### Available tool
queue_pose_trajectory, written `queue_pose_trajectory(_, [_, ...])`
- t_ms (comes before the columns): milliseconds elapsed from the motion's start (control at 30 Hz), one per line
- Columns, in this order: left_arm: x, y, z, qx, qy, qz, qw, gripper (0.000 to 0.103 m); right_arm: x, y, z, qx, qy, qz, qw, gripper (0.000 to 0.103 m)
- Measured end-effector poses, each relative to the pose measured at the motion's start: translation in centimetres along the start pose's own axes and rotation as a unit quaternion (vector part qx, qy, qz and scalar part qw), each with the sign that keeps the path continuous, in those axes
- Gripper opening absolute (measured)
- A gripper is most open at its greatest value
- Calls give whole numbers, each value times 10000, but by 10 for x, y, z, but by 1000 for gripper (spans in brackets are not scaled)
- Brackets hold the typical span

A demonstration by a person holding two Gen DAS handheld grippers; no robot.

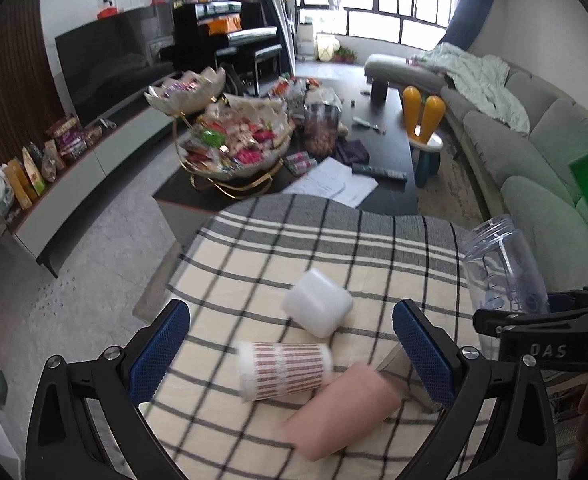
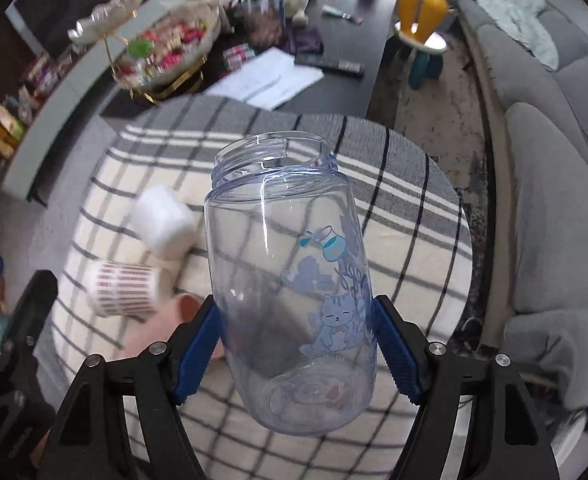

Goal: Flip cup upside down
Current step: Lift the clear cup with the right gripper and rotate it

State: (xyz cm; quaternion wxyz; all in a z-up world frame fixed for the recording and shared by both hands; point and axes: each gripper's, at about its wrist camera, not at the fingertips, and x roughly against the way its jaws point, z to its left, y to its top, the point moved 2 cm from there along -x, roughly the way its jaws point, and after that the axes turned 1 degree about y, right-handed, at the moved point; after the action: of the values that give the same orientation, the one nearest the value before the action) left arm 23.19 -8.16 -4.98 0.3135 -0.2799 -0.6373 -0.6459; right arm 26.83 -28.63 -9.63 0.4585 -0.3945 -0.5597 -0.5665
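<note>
- The right gripper (image 2: 295, 350) has its blue ribbed fingers (image 2: 198, 354) pressed against both sides of a clear, blue-tinted plastic cup printed with a cartoon cat and a fish bowl (image 2: 290, 280), near the cup's base.
- That cup is held up off the surface, mouth up and tipped away from the camera, its threaded rim uppermost; in the left wrist view it shows at the right edge (image 1: 503, 264), above the black frame of the right gripper (image 1: 533, 312).
- The left gripper (image 1: 292, 354) has its blue pads (image 1: 160, 346) spread wide with nothing between them; it hovers over the cloth.
- Beneath both lies a cream cloth with grey and black checks (image 1: 254, 256), draped over a round surface.
- Three other cups lie on their sides on the cloth: a translucent white plastic cup (image 1: 317, 306), a white paper cup with brown-red stripes (image 1: 284, 370), and a plain pink cup (image 1: 341, 412). The striped and pink cups touch; the white one lies just beyond them.
- Behind stands a dark coffee table (image 1: 389, 128) bearing a tiered gold-framed tray of sweets (image 1: 230, 140) and white papers (image 1: 333, 184); a grey sofa (image 1: 533, 152) runs along the right.
</note>
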Motion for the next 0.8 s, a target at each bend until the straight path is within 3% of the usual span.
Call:
queue_pose_trajectory(200, [37, -17, 40, -81, -74, -318, 9994, 103, 26, -36, 31, -554, 359, -215, 9976, 74])
queue_pose_trajectory(400, [63, -46, 77, -150, -129, -468, 9987, 103, 28, -90, 59, -1174, 706, -131, 9905, 74])
queue_pose_trajectory(800, [71, -119, 149, -122, -237, -370, 9990, 103, -30, -191, 118, -2128, 1583, 509, 9629, 74])
